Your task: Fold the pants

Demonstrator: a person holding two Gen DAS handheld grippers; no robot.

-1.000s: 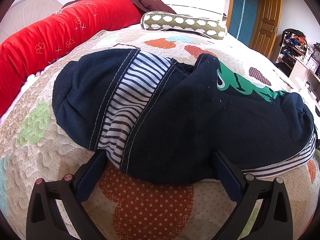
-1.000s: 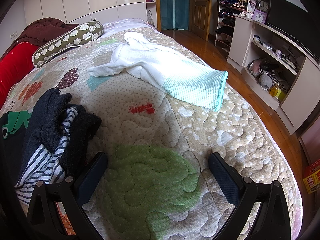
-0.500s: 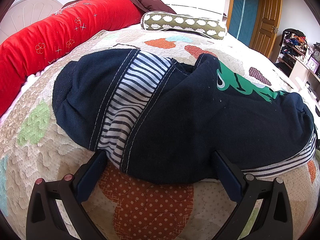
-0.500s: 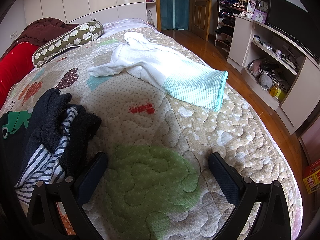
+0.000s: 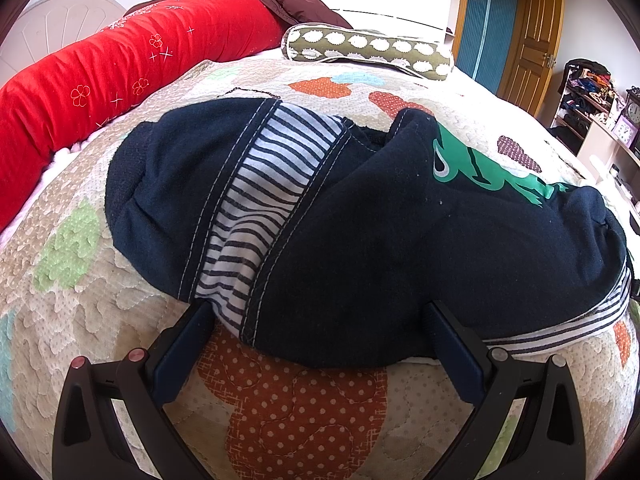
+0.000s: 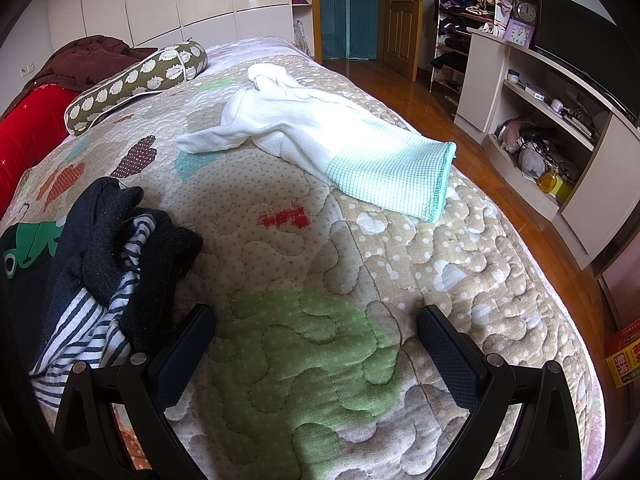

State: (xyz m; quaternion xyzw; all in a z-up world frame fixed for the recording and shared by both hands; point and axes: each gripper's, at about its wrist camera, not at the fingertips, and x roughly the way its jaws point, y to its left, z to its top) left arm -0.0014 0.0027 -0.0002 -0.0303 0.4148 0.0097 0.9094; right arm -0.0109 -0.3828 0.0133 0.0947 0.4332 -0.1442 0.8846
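Note:
Dark navy pants [image 5: 400,232] with a striped band and a green frog print lie bunched on the quilted bedspread [image 5: 304,412]. My left gripper [image 5: 318,312] is open, its fingers at the near edge of the pants, with the fabric's hem lying between them. In the right wrist view the same pants [image 6: 100,248] are heaped at the left. My right gripper [image 6: 316,320] stands open over a green patch of the quilt, its left finger close beside the pants, nothing held.
A white and mint garment [image 6: 344,148] lies further up the bed. A red bolster [image 5: 100,80] and an olive patterned pillow [image 5: 368,50] line the far side. The bed's right edge drops to a wooden floor [image 6: 500,184] beside a shelf unit [image 6: 560,112].

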